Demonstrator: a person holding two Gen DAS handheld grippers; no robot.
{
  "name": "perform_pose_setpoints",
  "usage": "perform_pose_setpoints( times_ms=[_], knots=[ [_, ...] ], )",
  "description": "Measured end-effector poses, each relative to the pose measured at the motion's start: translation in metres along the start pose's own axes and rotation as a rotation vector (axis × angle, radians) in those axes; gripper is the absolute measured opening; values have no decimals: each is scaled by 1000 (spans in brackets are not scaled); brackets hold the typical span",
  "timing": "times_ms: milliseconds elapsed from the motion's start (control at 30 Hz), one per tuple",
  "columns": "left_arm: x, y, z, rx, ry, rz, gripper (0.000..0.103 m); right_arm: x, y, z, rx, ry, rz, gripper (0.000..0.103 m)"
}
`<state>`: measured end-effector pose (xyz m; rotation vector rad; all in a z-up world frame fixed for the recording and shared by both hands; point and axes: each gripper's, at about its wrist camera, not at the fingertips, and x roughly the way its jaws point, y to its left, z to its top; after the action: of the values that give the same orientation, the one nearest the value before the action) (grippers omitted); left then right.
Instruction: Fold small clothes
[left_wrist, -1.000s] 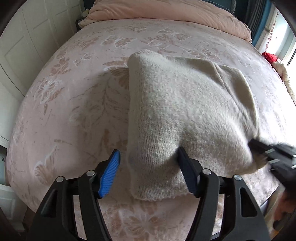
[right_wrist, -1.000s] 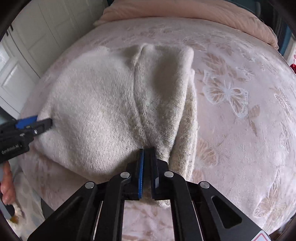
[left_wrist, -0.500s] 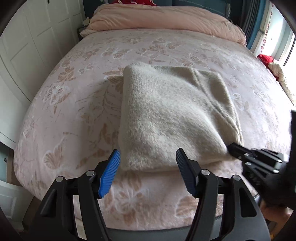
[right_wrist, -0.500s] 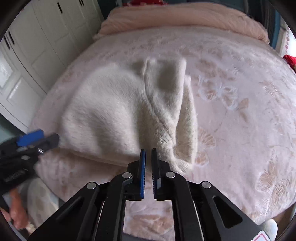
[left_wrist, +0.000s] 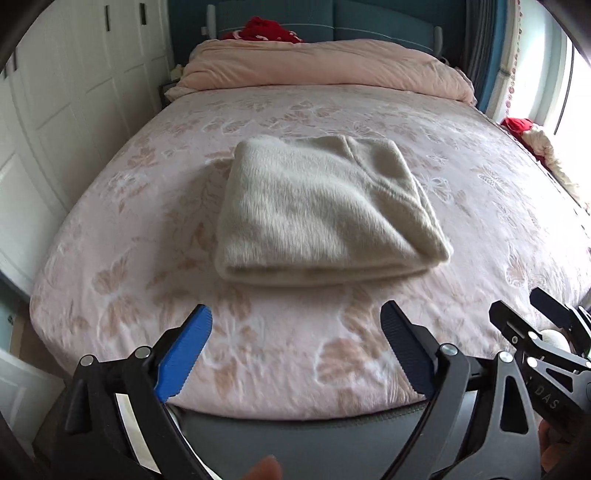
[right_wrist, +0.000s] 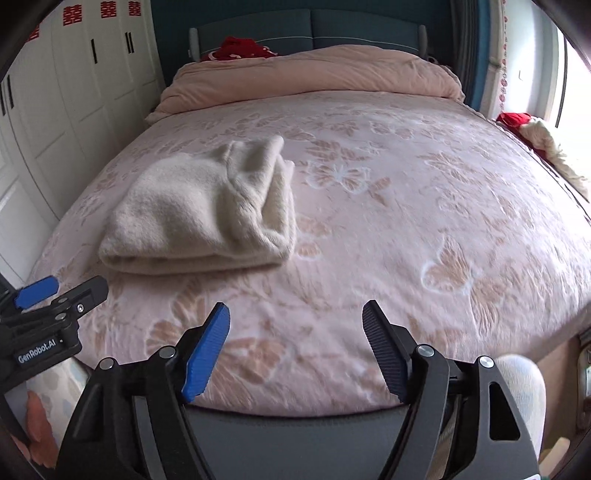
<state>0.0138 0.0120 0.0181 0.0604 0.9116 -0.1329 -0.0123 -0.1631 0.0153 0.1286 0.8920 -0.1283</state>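
A cream knitted garment (left_wrist: 325, 214) lies folded into a thick rectangle on the pink floral bed (left_wrist: 258, 354). It also shows in the right wrist view (right_wrist: 207, 214), left of centre. My left gripper (left_wrist: 295, 347) is open and empty, held back over the bed's near edge, apart from the garment. My right gripper (right_wrist: 295, 347) is open and empty, also back at the near edge, to the right of the garment. Each gripper shows at the side of the other's view: the right one (left_wrist: 535, 332) and the left one (right_wrist: 59, 295).
A rolled pink duvet (left_wrist: 325, 70) lies across the head of the bed, with a red item (left_wrist: 266, 29) behind it. White wardrobe doors (left_wrist: 55, 129) stand on the left. Red and cream clothes (right_wrist: 535, 136) lie at the right edge by the window.
My right gripper let go of the garment and opened wide. Both grippers pulled back from the garment to the bed's near edge. The folded garment stays on the bed.
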Motion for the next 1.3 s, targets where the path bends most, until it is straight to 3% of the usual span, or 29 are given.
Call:
perform_pose_setpoints(
  times_ms=[133, 367, 1300],
  knots=[
    [5, -6, -25, -30, 19, 20, 90, -1, 1, -19, -13, 0, -23, 73],
    [3, -23, -43, 24, -21, 58, 90, -2, 11, -35, -40, 4, -21, 73],
    [3, -19, -54, 11, -48, 104, 88, 0, 23, -42, -46, 22, -9, 74]
  ],
)
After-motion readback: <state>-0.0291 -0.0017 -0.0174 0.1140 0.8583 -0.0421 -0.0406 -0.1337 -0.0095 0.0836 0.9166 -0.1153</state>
